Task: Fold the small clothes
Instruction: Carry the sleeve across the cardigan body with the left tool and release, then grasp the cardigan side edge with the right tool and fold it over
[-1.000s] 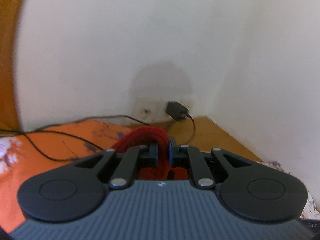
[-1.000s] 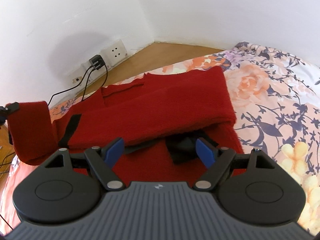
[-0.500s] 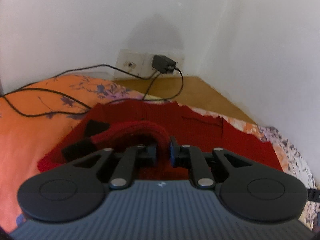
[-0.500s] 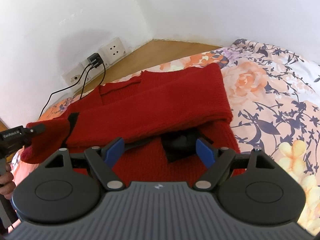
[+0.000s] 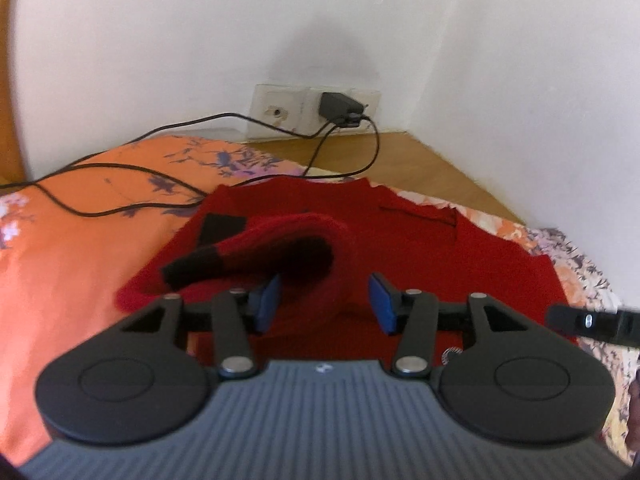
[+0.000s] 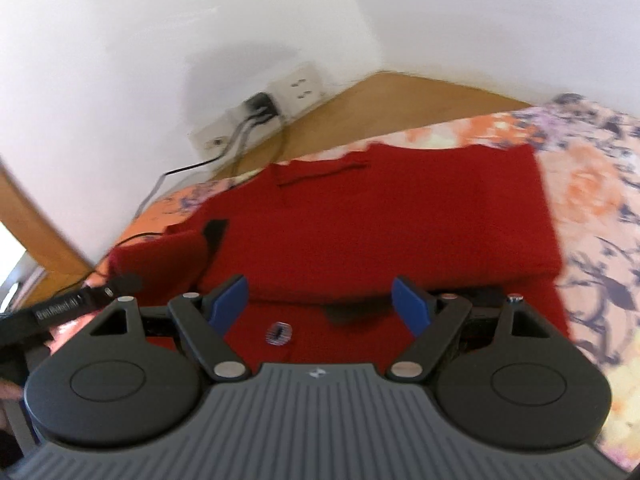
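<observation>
Since half a second ago the left hand-held gripper (image 5: pixel 324 300) has let go of the red sleeve (image 5: pixel 288 240): its blue pads (image 5: pixel 267 300), which were pinched together on the knit, now stand well apart with nothing between them. That sleeve, ending in a black cuff (image 5: pixel 192 268), lies looped and puckered on the red knitted sweater (image 5: pixel 420 248) just ahead of the fingertips.

From the right wrist view, the right hand-held gripper (image 6: pixel 320 304) is released as well, its blue pads (image 6: pixel 412 308) spread wide above the sweater (image 6: pixel 400 224) and gripping nothing. This view is motion-blurred. The other sleeve is folded across the garment's body, and a small label (image 6: pixel 279 333) shows on the red cloth between the fingers. At the left edge of this view the left tool (image 6: pixel 68 306) reaches in beside the dropped sleeve.

The sweater lies spread on a floral bedsheet (image 6: pixel 592 208) near the bed's corner by the wall, its collar toward the wall sockets (image 5: pixel 316 110). A black charger (image 5: pixel 336 108) is plugged in there, and its cables (image 5: pixel 120 168) trail over the orange part of the sheet to the bed's left edge. Bare wooden bed frame (image 5: pixel 420 160) shows between the sheet and the white walls.
</observation>
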